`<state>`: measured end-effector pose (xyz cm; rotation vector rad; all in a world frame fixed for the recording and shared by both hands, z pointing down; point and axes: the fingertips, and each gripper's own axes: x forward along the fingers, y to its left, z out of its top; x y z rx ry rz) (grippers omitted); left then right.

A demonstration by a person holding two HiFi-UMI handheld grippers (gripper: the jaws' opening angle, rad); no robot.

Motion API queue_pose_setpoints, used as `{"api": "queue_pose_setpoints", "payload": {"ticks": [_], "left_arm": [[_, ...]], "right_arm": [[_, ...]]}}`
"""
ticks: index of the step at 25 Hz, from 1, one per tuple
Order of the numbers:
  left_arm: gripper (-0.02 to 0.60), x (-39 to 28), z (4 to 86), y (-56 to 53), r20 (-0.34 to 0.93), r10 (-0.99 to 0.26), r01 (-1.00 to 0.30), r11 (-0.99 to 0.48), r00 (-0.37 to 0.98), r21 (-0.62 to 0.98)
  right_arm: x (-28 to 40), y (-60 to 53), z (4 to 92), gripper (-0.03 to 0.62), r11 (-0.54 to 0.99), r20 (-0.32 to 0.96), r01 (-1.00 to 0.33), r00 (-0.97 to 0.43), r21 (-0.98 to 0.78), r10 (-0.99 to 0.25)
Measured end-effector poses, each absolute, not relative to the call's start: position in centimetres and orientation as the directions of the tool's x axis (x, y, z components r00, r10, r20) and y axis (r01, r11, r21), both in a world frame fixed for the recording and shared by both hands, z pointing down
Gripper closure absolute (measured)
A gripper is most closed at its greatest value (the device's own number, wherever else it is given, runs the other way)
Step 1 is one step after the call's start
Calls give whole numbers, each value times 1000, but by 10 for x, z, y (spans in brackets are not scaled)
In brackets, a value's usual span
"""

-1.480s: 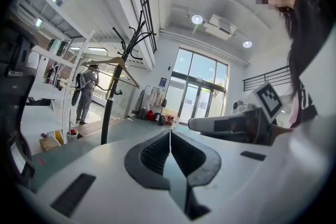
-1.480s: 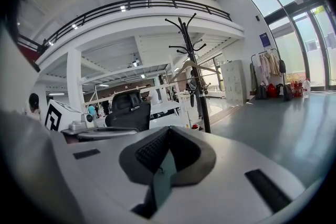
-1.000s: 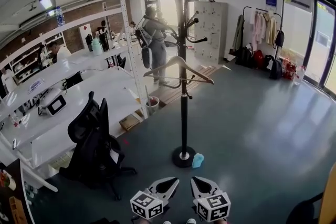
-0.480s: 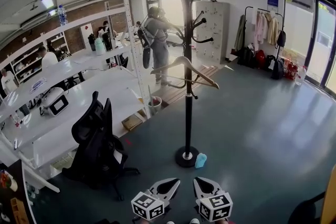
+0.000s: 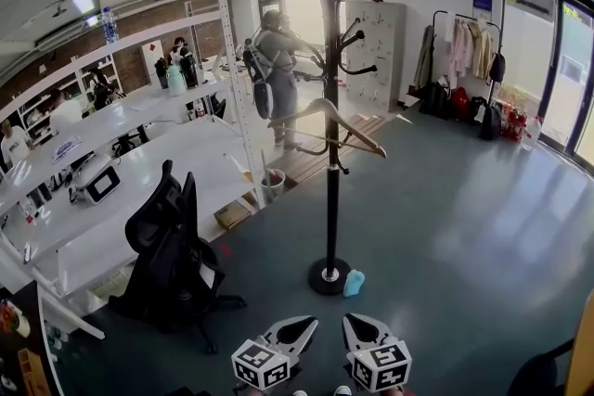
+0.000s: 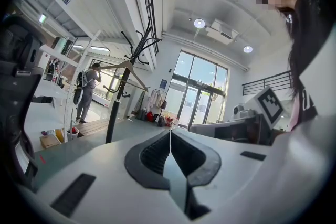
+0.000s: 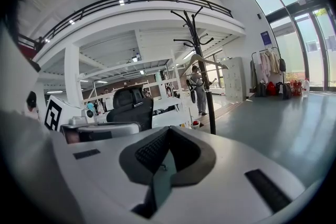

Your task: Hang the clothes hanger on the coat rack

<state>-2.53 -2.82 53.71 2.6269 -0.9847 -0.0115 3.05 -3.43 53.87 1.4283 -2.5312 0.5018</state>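
A black coat rack [image 5: 331,153] stands on the grey floor a few steps ahead of me. A wooden clothes hanger [image 5: 327,119] hangs from one of its hooks, about halfway up the pole. My left gripper [image 5: 309,321] and right gripper [image 5: 347,318] are side by side at the bottom of the head view, well short of the rack's base. Both are shut with nothing between the jaws. The left gripper view shows the rack [image 6: 121,94] and hanger [image 6: 122,66] far off to the left. In the right gripper view the rack [image 7: 203,81] and hanger [image 7: 203,59] stand beyond the closed jaws.
A black office chair [image 5: 172,246] stands left of the grippers beside white desks and shelving [image 5: 139,172]. A small blue object [image 5: 353,283] lies at the rack's base. A person [image 5: 277,74] stands behind the rack. A clothes rail [image 5: 464,51] lines the back right wall.
The head view has shifted slightly, so the rack sits a little further right than a second ago. Both grippers have stayed put and shut. The hanger still hangs on the rack.
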Motion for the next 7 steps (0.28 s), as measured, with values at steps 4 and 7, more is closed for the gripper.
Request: {"api": "queue_pose_setpoints", "payload": {"ticks": [4,7], "left_arm": [[575,-24,536,-29,107,-644,-640,-701,758,314],[575,-25,535,-28,105,-646,-641,-699,756,317]], "right_arm": [[33,-34,538,583,478,332,-856,-516,-195,-789],[34,-33,538,583,477,333,-857,-515,-193,-790]]}}
